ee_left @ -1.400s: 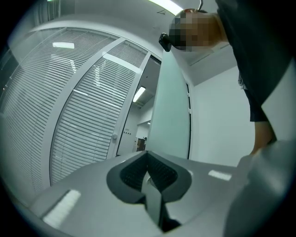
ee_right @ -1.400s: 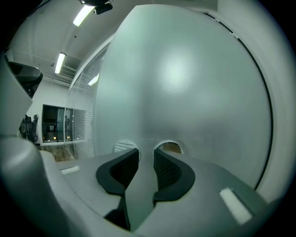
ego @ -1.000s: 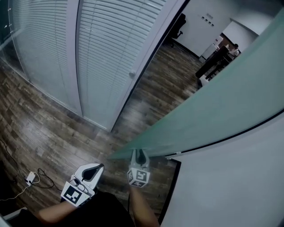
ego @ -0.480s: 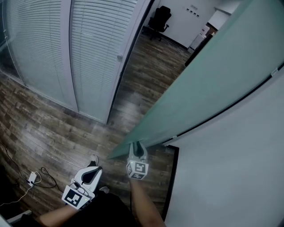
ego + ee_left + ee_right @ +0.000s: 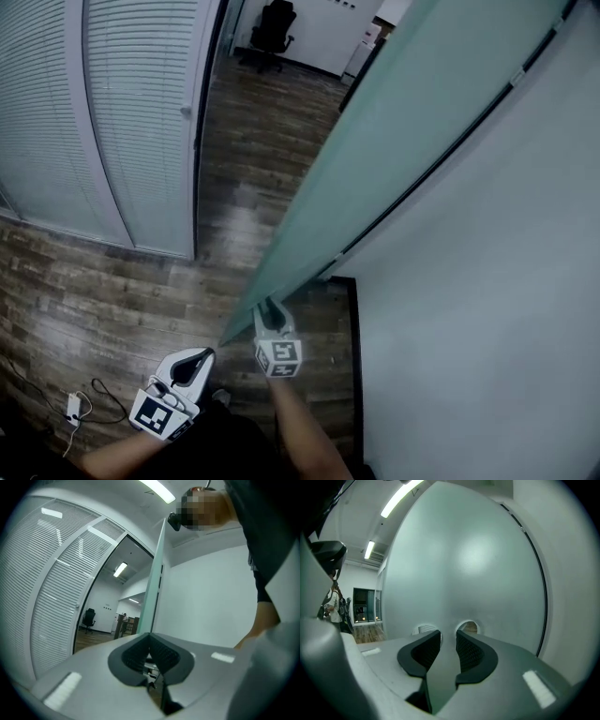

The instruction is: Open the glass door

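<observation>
Notably, glass door top edge cut off.

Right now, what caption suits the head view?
Right gripper at the glass door, jaws apart; left gripper hangs low, shut.

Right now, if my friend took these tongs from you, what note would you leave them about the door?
The left tongs are shut and empty, held low and clear of the door.
The right tongs have their jaws apart and grip nothing. Their tips are at the face of the frosted greenish glass door, near its free edge, and seem to be pushing it.
Done: the door stands swung well open, close to the plain white wall.
Left: perhaps a little more push, then draw the right tongs back.
</observation>
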Available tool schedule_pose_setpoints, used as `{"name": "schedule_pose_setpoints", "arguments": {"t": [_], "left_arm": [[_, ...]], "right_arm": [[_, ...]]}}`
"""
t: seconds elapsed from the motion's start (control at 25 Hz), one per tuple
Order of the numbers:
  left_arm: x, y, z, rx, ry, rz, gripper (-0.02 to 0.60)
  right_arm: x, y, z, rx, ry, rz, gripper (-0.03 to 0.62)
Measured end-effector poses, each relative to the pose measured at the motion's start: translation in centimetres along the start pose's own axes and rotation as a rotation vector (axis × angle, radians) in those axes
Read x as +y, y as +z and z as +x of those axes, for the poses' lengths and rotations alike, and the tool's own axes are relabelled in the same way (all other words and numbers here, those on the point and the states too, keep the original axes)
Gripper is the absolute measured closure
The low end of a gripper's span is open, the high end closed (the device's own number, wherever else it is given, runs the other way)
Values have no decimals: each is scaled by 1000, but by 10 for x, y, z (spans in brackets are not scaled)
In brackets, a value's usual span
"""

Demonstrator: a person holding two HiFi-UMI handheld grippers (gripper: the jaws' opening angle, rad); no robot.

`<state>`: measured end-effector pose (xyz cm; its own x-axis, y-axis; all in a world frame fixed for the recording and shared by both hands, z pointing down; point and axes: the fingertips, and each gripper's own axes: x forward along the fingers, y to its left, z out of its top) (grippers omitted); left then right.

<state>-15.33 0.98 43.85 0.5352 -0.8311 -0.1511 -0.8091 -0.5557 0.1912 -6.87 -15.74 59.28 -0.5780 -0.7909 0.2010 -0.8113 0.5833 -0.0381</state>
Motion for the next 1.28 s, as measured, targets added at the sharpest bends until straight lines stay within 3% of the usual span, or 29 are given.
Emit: {"name": "schedule_pose_setpoints", "arguments": {"t": [0.32, 0.64, 0.8, 0.88, 0.96, 1.04, 1.28], "left_arm": [[-36, 3, 30, 29, -210, 31, 581], [-71, -17, 38, 125, -361, 9, 581], [-91, -7, 48, 85, -461, -18, 581], [-95, -22, 48, 135, -479, -23, 581], [-99, -34, 47, 172, -498, -26, 581], [-109, -28, 46, 153, -545, -38, 581], [-132, -29, 47, 197, -627, -63, 581]], "right_arm": [[-13, -13, -47, -20, -44, 43, 490], [-27, -27, -90, -30, -106, 56, 490], [-33, -30, -105, -16, -136, 64, 491], [-37, -37, -115, -2, -152, 63, 491], [-40, -41, -129, 6, -178, 61, 502], [-43, -39, -149, 4, -221, 62, 502], [-46, -11, -217, -54, -344, 73, 480]]}}
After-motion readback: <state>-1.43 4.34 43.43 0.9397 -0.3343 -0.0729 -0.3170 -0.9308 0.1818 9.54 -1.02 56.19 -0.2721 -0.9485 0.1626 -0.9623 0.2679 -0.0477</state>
